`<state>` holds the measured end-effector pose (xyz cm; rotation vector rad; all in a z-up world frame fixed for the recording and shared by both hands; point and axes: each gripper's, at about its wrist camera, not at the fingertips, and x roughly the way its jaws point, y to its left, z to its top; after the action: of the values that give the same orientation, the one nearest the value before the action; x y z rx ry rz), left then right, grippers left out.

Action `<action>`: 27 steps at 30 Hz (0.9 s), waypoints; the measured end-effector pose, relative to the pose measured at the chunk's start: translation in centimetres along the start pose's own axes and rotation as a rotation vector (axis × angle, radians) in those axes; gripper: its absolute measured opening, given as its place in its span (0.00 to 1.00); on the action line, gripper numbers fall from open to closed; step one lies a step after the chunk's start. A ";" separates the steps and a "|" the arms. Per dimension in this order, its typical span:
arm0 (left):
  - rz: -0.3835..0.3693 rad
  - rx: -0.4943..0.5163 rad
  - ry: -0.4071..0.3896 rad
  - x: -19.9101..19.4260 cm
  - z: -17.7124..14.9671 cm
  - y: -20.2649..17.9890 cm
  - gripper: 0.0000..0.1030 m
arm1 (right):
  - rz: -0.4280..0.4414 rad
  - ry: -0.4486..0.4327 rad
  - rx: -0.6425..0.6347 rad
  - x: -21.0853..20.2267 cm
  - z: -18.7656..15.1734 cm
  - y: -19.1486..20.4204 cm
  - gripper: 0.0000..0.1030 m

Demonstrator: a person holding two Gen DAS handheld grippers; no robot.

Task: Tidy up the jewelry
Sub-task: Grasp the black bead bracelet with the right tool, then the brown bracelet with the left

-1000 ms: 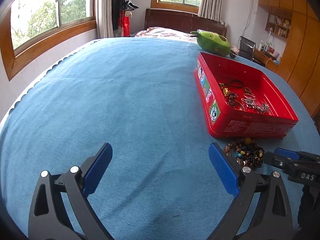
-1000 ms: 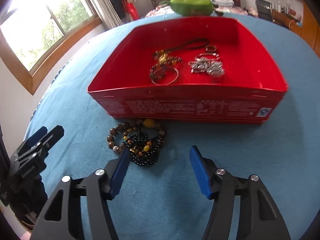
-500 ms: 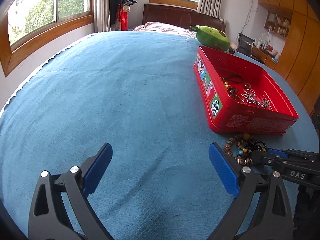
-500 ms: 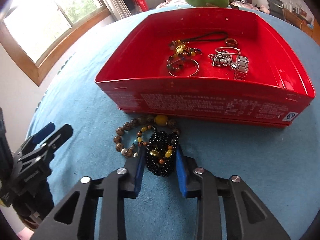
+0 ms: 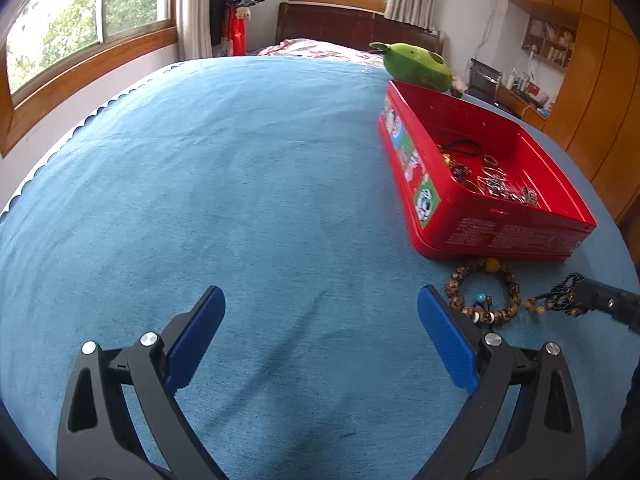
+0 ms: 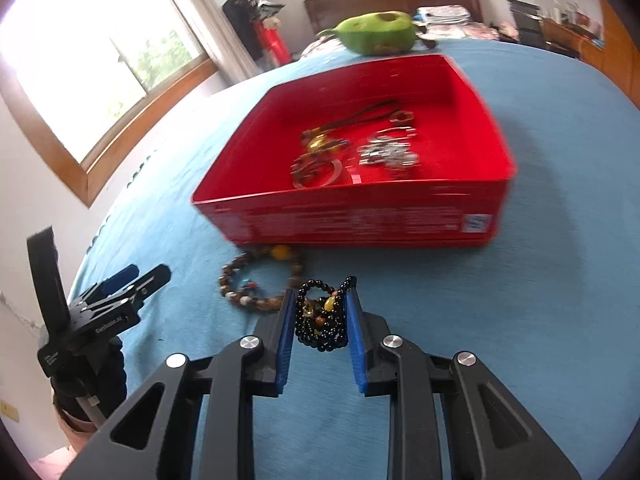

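Observation:
My right gripper has its blue pads pressed on a bunched black bead bracelet, and the jaws are still closing. In the left wrist view that bracelet hangs from the right gripper's tip just over the blue cloth. A brown bead bracelet with a yellow bead lies on the cloth to its left, against the red tin. Several pieces of jewelry lie inside the tin. My left gripper stands wide open over bare cloth, left of the brown bracelet, with nothing between its fingers.
A blue cloth covers the wide surface under everything. Past the tin's far end lies a green plush toy. Windows run along the left, with wooden cabinets at the far right.
My right gripper went from open behind the bead pile to shut on the black bracelet. It has pulled the black bracelet to the right, away from the brown one. The left gripper barely moved.

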<state>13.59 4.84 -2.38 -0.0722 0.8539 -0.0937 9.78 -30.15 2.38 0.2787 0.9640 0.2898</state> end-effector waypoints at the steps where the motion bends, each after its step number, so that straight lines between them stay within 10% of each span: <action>1: -0.003 0.005 0.000 0.0 0.1 -0.2 0.93 | -0.002 -0.005 0.007 -0.2 -0.1 -0.5 0.24; 27: -0.147 0.211 0.143 1.8 1.2 -13.2 0.92 | 0.024 0.018 0.053 0.5 -1.1 -5.3 0.24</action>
<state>14.95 -8.46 -1.60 0.0710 0.9761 -0.3293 9.76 -34.74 -0.44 0.3366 0.9880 0.2897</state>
